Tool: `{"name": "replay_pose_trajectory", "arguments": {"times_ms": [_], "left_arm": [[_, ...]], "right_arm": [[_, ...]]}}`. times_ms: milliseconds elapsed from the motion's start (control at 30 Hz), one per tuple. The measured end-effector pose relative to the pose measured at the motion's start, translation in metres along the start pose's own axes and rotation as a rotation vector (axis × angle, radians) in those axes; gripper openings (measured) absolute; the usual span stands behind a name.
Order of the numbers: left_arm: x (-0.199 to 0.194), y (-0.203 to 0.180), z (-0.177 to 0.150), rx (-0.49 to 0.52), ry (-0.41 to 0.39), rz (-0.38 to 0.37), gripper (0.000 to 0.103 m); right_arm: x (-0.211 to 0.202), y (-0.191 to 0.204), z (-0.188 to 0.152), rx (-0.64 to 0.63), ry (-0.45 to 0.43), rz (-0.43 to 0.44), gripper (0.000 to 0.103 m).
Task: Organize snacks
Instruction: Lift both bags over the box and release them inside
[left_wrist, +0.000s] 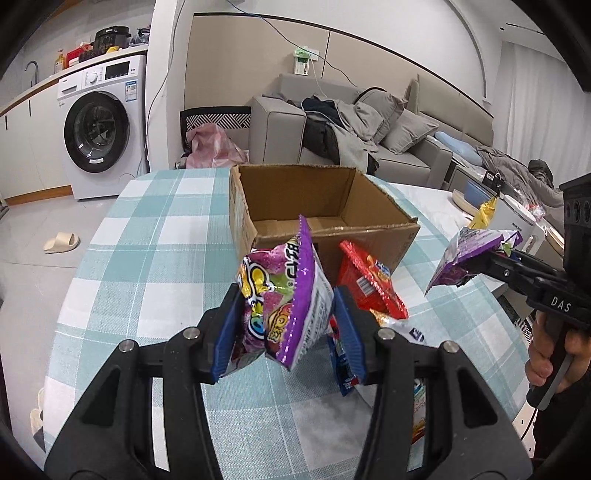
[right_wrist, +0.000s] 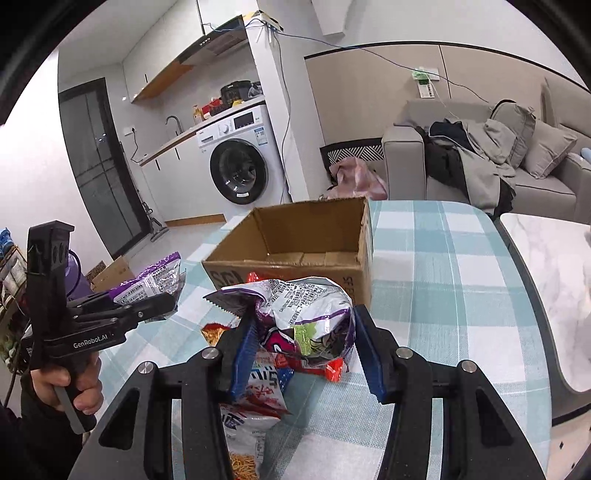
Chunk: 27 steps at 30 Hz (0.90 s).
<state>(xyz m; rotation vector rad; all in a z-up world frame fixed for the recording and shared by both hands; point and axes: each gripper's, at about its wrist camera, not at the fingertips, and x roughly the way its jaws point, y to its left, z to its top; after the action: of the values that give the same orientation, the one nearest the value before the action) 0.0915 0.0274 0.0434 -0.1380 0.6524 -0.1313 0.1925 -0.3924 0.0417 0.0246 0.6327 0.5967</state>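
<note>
An open, empty cardboard box (left_wrist: 317, 206) (right_wrist: 295, 254) stands on the checked tablecloth. My left gripper (left_wrist: 286, 325) is shut on a purple snack bag (left_wrist: 284, 302), held above the table in front of the box; it also shows in the right wrist view (right_wrist: 155, 286). My right gripper (right_wrist: 303, 332) is shut on another purple snack bag (right_wrist: 306, 306), also seen in the left wrist view (left_wrist: 469, 254). A red snack bag (left_wrist: 365, 284) and other packets (right_wrist: 255, 398) lie on the table before the box.
The table (left_wrist: 147, 240) has a rounded edge with floor to the left. A white marble side table (right_wrist: 546, 266) stands to the right. A sofa (left_wrist: 369, 129) and a washing machine (left_wrist: 99, 125) are behind.
</note>
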Motion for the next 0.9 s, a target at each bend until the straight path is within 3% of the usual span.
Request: {"name": "replay_pose_trajectory", "arguments": {"times_ms": [467, 900], "left_arm": [[-0.018, -0.012, 0.037, 0.018, -0.076, 0.020, 0.047], [0.009, -0.009, 0.071, 0.018, -0.093, 0.025, 0.047]], "right_arm": [[-0.008, 0.018, 0.031, -0.026, -0.066, 0.031, 0.050], [0.018, 0.021, 0.057, -0.017, -0.072, 0.042, 0.050]]}}
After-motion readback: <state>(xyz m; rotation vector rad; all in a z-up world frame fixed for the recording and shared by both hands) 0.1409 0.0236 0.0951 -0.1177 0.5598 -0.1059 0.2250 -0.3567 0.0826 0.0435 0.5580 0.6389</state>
